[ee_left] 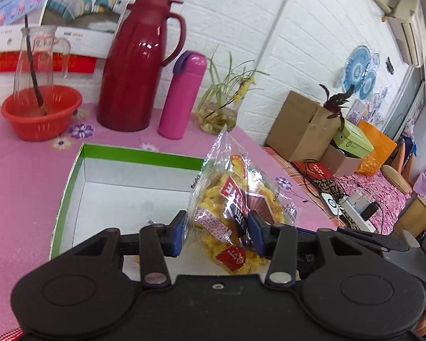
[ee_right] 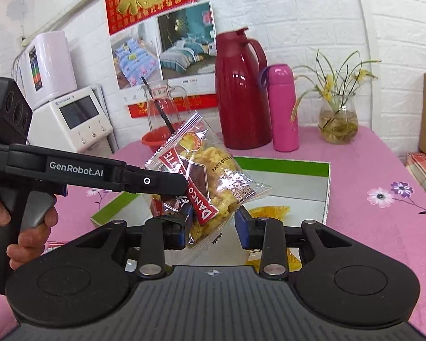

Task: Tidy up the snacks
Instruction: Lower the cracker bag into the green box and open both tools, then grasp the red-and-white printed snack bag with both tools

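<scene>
Both claws [ee_left: 217, 234] [ee_right: 211, 228] pinch one snack bag [ee_right: 204, 176] above the pink flowered tablecloth [ee_right: 369, 221].

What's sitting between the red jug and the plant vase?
The pink flask stands between the red jug and the plant vase, beside the jug; clearest in the right wrist view.

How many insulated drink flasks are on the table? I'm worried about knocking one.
2. The tall dark red plastic thermos jug stands by the white brick wall; the slimmer pink cylindrical flask stands just right of it. None seems hidden.
</scene>
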### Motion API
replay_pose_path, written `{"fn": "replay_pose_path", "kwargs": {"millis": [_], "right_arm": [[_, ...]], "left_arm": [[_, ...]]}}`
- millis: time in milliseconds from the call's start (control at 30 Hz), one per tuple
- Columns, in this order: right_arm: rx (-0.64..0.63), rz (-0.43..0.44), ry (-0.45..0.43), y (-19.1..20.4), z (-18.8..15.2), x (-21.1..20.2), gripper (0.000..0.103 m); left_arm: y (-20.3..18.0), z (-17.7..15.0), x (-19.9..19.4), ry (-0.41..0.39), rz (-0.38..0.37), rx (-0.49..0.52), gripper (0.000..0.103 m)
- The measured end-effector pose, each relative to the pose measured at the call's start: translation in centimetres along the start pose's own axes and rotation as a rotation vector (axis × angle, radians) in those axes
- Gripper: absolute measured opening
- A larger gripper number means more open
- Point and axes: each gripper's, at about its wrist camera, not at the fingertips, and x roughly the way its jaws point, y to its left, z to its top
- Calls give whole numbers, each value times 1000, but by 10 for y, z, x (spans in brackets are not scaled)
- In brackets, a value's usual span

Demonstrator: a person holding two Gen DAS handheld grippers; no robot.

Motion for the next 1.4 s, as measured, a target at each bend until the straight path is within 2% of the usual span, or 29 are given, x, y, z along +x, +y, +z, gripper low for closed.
{"fn": "replay_pose_path", "kwargs": {"millis": [133,200,233,267,333,367,433,500,667,867,1000,1200,1400], "right_arm": [[-16,-5,25,-2,-1,18,58],[-46,-37,38,-1,-4,27,61],[-68,-59,46,-2,-6,33,66],[-84,-78,57,-3,-8,36,68],[-95,-97,73,-6,-10,38,71],[-93,-86,71,-7,-11,36,72],[-88,-78,66,-7,-10,31,83],[-89,-80,51,-5,-8,23,87],[-101,-47,-24,10,0,-11,103],[-146,-10,-93,31,-12,-63,103],[-96,15,-93,34,-31,-94,103],[-20,43,-32,35,-69,-124,103],[-36,48,88,45,-113,-135,103]], "left_arm": [[17,-3,17,44,33,-24,22],[23,-6,24,67,77,-36,57],[27,-7,25,70,97,-38,98],[29,-9,25,60,125,-43,103],[32,-10,20,17,175,-41,103],[33,-10,18,11,180,-37,103],[34,-8,13,16,176,-50,103],[31,-8,5,9,179,-55,103],[9,-13,-28,-24,185,-18,103],[-19,-38,-79,-56,174,0,103],[-37,-69,-106,-54,173,25,103],[-54,-123,-125,-1,75,-6,103],[-69,-164,-118,75,10,-55,103]]}}
